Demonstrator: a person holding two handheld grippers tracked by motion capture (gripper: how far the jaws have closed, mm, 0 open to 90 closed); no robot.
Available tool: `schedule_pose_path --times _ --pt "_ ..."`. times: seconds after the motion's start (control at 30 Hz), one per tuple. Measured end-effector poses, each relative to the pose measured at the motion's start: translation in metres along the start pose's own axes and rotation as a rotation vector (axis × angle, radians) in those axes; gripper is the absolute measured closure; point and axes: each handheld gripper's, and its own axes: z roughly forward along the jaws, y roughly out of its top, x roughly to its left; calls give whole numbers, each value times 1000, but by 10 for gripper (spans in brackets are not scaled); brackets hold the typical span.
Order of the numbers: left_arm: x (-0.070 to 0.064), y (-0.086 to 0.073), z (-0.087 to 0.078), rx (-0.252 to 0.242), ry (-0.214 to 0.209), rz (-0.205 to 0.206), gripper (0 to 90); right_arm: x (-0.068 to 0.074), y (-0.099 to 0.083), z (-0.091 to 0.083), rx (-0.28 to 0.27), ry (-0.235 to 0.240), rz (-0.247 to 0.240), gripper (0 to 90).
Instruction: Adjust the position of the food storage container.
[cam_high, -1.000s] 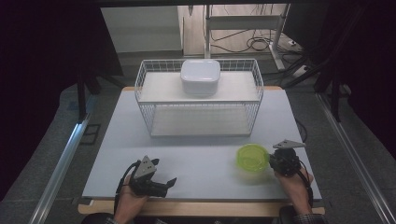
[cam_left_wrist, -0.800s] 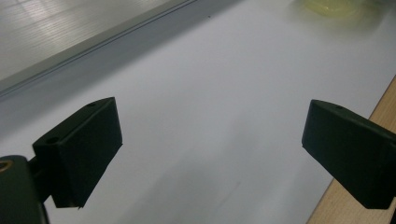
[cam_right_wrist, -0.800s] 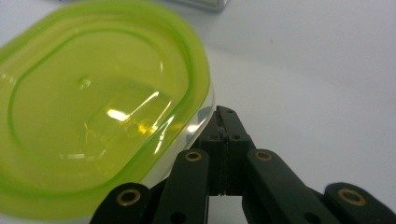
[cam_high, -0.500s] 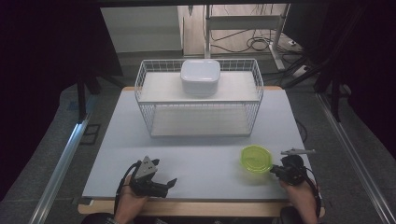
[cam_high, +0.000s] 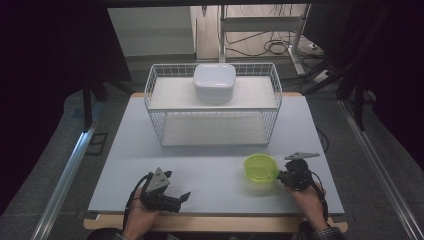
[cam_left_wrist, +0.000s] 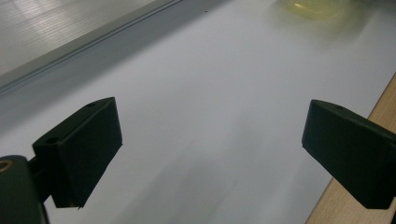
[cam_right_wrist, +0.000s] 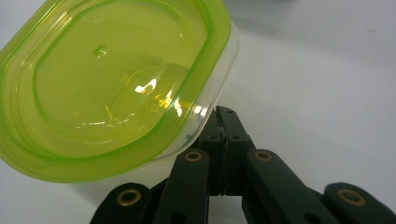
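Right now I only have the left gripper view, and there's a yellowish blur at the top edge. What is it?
Observer: A green-lidded tub, on the right side of the table.
Operator: Is anything holding it?
Observer: Yes, the right gripper is shut on its rim.
Operator: And what's beyond it?
Observer: A wire rack with a white box on its upper shelf.

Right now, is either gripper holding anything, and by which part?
The right gripper is shut on the green-lidded container, pinching its rim at the edge. The left gripper is open, holding nothing.
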Motion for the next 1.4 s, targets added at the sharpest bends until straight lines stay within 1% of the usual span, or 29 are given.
schedule_pose_path --times 0.2,0.27,0.43,0.63,0.83,1.07,1.2,1.3,1.4 --pt "0 0 0 1 -1 1 45 17 11 15 10 54 -29 894" --pt "0 0 0 2 0 2 45 23 14 20 9 78 -42 894" --pt "0 0 0 3 0 3 45 38 23 31 13 117 -68 894" --pt "0 0 -1 3 0 4 45 55 33 45 22 144 -108 894" --pt "0 0 -1 4 0 4 45 66 40 55 26 167 -128 894" --pt "0 0 -1 5 0 6 45 73 45 63 28 179 -135 894" --pt "0 0 -1 7 1 7 45 78 47 67 29 187 -150 894" --pt "0 -1 -1 7 1 7 45 78 47 68 33 176 -160 893" --pt "1 -1 -1 9 1 6 45 72 46 64 20 134 -170 881"
